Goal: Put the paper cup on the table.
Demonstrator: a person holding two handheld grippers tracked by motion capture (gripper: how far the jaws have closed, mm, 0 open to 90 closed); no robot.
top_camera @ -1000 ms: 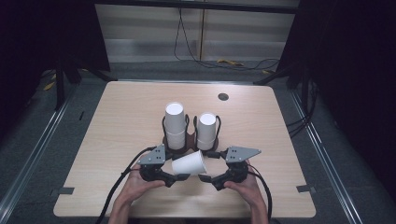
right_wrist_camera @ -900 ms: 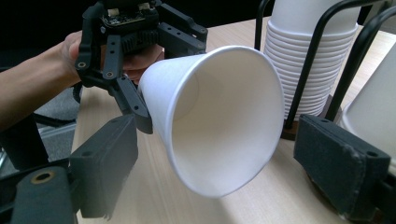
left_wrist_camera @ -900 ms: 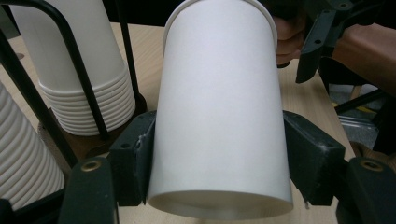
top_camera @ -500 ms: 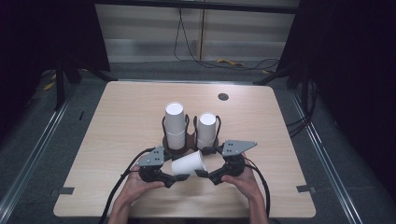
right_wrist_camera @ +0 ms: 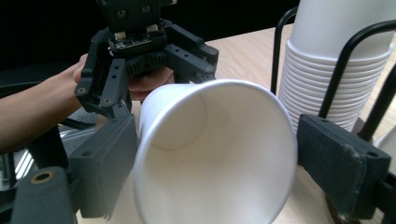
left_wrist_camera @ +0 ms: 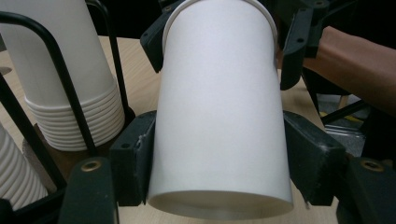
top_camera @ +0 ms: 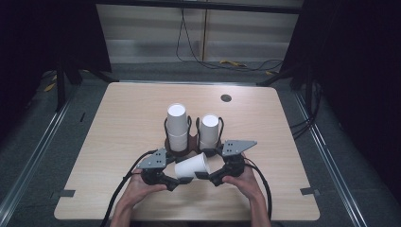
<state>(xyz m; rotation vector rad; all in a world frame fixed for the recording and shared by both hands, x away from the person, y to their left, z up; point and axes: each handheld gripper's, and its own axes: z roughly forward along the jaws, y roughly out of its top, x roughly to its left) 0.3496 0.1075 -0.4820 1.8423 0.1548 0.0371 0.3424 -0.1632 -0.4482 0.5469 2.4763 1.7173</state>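
High view with both gripper views. A single white paper cup [top_camera: 191, 166] is lying on its side in the air at the lower centre of the frame, just in front of the wire rack [top_camera: 189, 147]. Its base is pointing left and its open mouth right.

The left gripper [top_camera: 178, 176] is clamping the cup near its base, with both pads pressing the wall in the left gripper view [left_wrist_camera: 219, 107]. The right gripper [top_camera: 205, 174] is drawing in from the right. A second ago it was standing a little off the mouth, whereas now its jaws are flanking the rim.

In the right gripper view the jaws are standing apart around the cup [right_wrist_camera: 210, 163]. One pad is lying against the rim and the other is showing a sliver of gap, and the rim is not being squeezed out of round. This is probably setting up a hand-over or a two-handed hold, with the second grip not yet made.

The held cup is showing a bare interior down to its bottom. The rack is holding two upside-down stacks of like cups, the taller stack [top_camera: 177, 125] at centre left and the shorter stack [top_camera: 209, 130] at centre right. The rest of the table [top_camera: 283, 142] is carrying nothing else.
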